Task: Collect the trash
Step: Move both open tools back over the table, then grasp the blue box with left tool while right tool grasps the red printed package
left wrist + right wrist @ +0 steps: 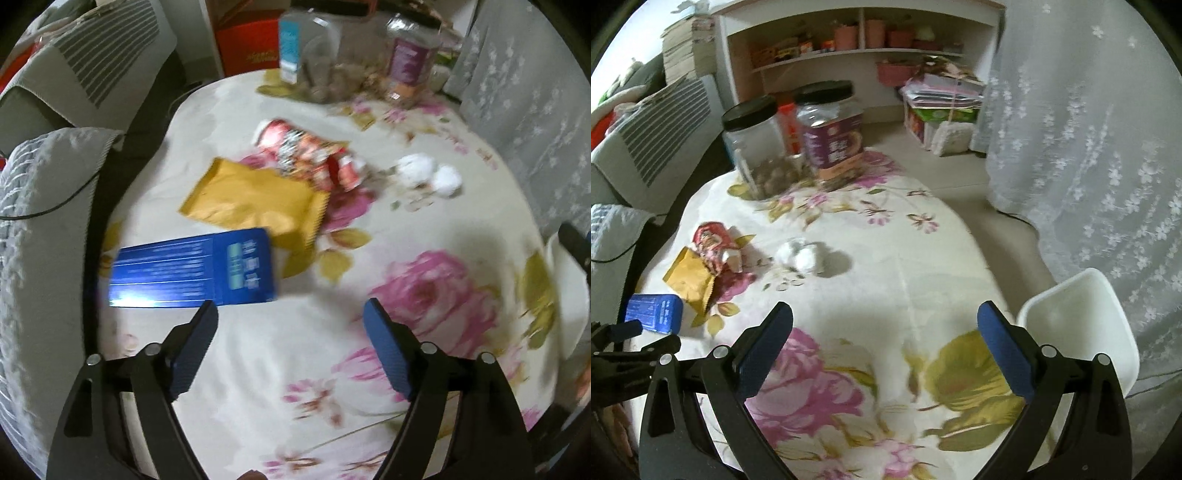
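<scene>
Trash lies on a round table with a flowered cloth [295, 369]: a flat blue box [192, 271], a yellow-brown packet [251, 201], a crumpled red wrapper [306, 155] and two white paper balls [430, 173]. My left gripper [291, 314] hangs open just short of the blue box, nothing between its fingers. In the right wrist view the same trash sits at the left: blue box [653, 312], yellow-brown packet [690, 278], red wrapper [714, 245], paper balls [801, 254]. My right gripper [886, 317] is open and empty over the cloth [886, 295]. The left gripper [624, 332] shows at the left edge.
Two black-lidded jars [827, 133] stand at the table's far side. A white bin [1082, 325] stands beside the table at the right. A cushioned sofa [62, 74] lies left, a lace curtain [1089, 147] right, and a shelf unit [857, 48] behind.
</scene>
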Demonstrator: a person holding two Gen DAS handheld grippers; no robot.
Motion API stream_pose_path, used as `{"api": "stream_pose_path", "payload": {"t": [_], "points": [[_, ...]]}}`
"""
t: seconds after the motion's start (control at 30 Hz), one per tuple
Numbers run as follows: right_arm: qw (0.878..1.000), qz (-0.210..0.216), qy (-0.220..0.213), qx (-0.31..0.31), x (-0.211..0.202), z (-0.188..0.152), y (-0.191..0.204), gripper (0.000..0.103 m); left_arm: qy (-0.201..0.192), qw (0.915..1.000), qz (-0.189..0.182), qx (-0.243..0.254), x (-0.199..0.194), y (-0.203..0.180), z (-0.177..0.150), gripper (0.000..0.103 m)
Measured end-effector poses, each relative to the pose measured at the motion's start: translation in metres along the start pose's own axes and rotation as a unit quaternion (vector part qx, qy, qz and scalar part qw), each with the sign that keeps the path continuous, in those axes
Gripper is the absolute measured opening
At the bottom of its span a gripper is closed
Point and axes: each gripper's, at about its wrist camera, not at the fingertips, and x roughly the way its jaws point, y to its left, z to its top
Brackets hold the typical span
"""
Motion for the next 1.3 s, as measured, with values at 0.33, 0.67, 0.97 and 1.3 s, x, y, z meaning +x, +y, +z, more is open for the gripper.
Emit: {"api": "stream_pose_path", "payload": {"t": [0.33, 0.67, 0.97, 1.3], "points": [[0.999, 0.004, 0.024, -0.032, 0.020, -0.003, 0.042, 0.096, 0.038, 0.9897, 0.078, 0.114, 0.033, 0.047, 0.001, 0.087], [0.999, -0.011, 0.033, -0.036, 0.034, 0.001, 0.051, 0.096, 0.017, 0.9654, 0.115, 0.233, 0.074, 0.030, 0.012, 0.090], [0.999, -0.005, 0.042, -0.021, 0.053, 0.010, 0.049, 0.096, -0.021, 0.9701, 0.107, 0.217, 0.059, 0.030, 0.010, 0.046], [0.993, 0.055, 0.017, -0.100, 0.072, 0.029, 0.103, 0.096, -0.022, 0.9891, 0.074, 0.125, 0.026, 0.045, 0.013, 0.026]]}}
